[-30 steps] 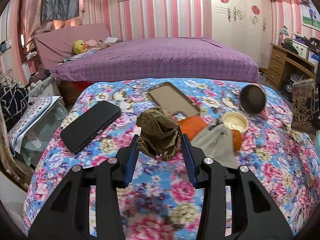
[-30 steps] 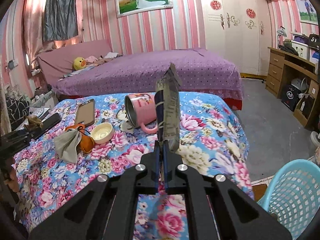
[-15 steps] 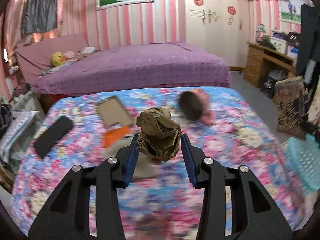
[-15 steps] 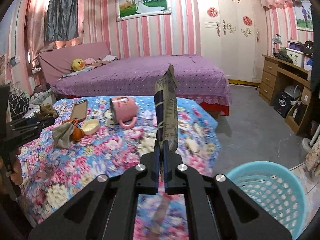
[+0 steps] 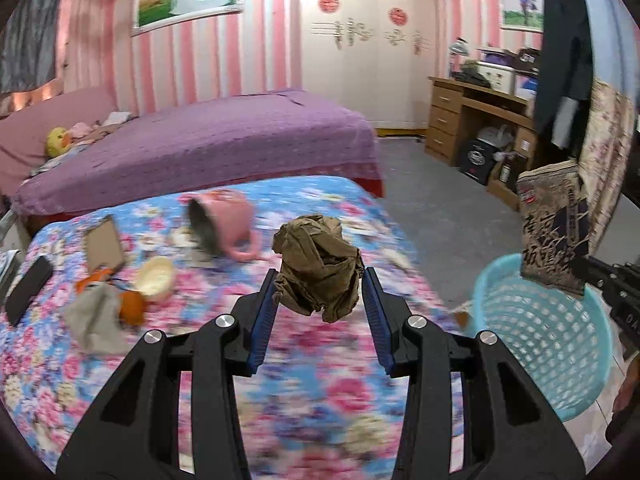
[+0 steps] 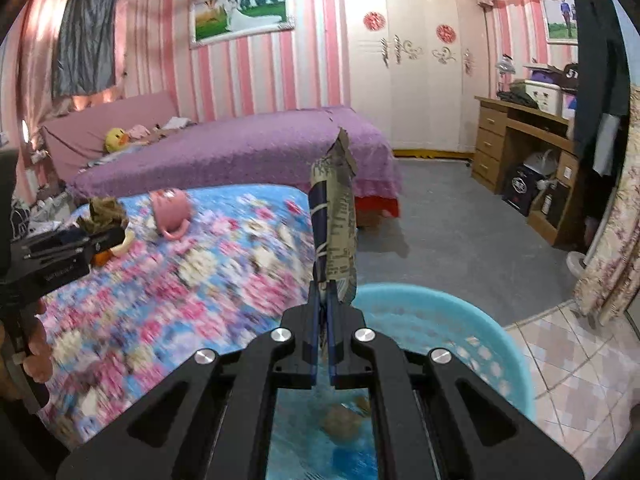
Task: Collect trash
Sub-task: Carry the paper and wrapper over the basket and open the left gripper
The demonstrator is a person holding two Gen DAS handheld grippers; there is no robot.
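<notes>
My left gripper (image 5: 319,280) is shut on a crumpled brown paper ball (image 5: 318,266), held above the flowered table (image 5: 304,392) near its right end. In the right wrist view that same brown paper ball (image 6: 102,212) shows at far left. My right gripper (image 6: 323,300) is shut on a flat printed wrapper (image 6: 335,224) that stands upright over the near rim of the light-blue basket (image 6: 472,320). From the left wrist view the wrapper (image 5: 554,236) hangs above the basket (image 5: 548,332). Some brownish scraps lie in the basket's bottom.
On the table lie a tipped pink mug (image 5: 224,220), a small cream bowl (image 5: 154,276), a grey cloth (image 5: 94,318), a phone case (image 5: 104,244) and a black phone (image 5: 28,290). A purple bed (image 6: 240,152) stands behind, a wooden desk (image 6: 524,148) at right.
Both grippers have swept to the right with their loads. The basket has come into the left view and under the right gripper; the table things have slid leftward.
</notes>
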